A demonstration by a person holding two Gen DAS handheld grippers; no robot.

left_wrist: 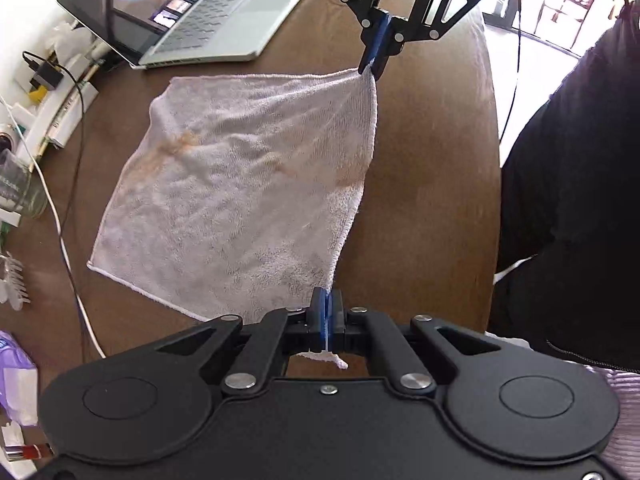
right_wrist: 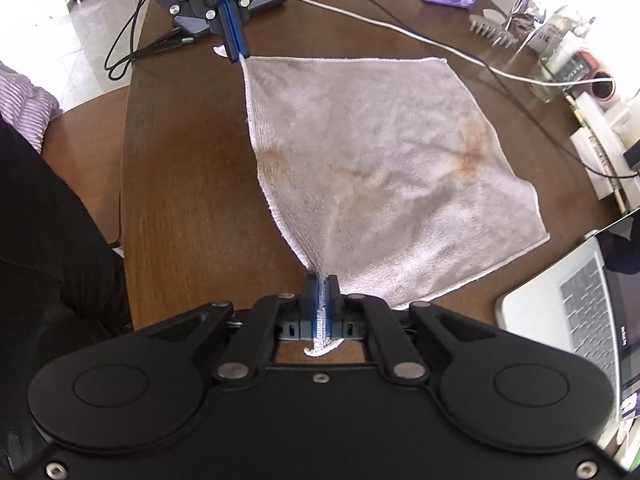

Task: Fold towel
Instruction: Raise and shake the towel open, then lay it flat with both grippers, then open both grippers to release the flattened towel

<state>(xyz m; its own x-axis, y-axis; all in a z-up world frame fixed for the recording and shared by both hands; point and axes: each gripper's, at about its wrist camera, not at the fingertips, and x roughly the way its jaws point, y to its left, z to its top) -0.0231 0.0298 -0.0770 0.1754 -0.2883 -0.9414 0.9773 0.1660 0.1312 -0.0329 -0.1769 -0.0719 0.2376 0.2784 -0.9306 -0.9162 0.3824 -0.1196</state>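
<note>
Towel, a white square stained terry cloth (left_wrist: 240, 184), lies flat on the brown wooden worktop (left_wrist: 420, 200), stretching away from the left hand-held gripper (left_wrist: 327, 312) and right hand-held gripper (right_wrist: 321, 300), each pinching one near corner.

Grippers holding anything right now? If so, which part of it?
Both hold the towel. The left gripper and the right gripper each pinch one corner, at the two ends of the edge nearest the person.

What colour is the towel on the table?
White towel with orange-brown stains, clearest in the right wrist view.
</note>
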